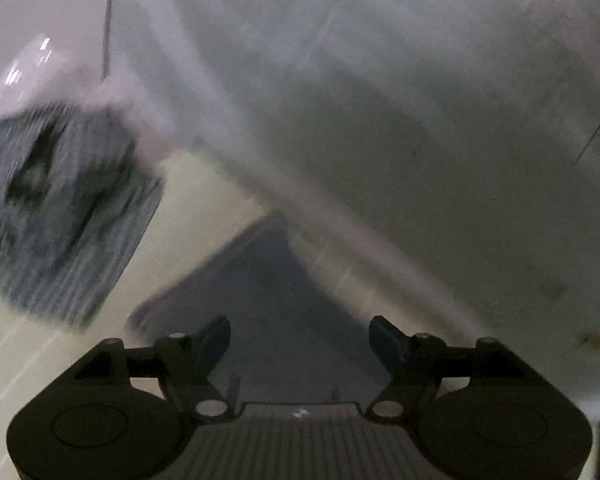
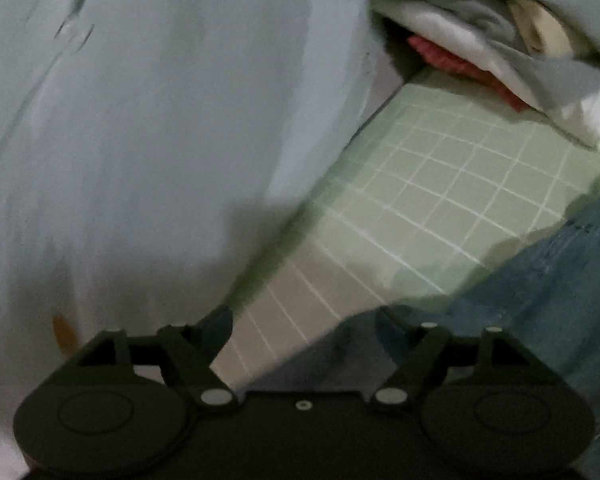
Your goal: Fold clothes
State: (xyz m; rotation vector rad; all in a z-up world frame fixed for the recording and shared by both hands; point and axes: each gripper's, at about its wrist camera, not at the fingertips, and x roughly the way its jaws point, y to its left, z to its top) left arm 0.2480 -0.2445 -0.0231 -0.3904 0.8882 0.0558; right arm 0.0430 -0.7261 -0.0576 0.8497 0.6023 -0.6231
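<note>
Hovering over the green grid mat [image 2: 440, 184], both grippers read spread with nothing between the fingers. Left gripper [image 1: 300, 344]: pale garment [image 1: 420, 120] fills the upper right of the frame, blue striped cloth [image 1: 68, 216] at left, heavy motion blur. Right gripper [image 2: 304, 336]: the same pale fabric [image 2: 148, 120] fills the left, denim [image 2: 548, 288] lower right, a pile of clothes [image 2: 500, 48] upper right.

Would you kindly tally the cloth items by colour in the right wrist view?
Pale blue-white cloth: 1
Blue denim-like cloth: 1
Red cloth: 1
Grey-white cloth: 1
Total: 4, on the green gridded mat; blur may hide more.
</note>
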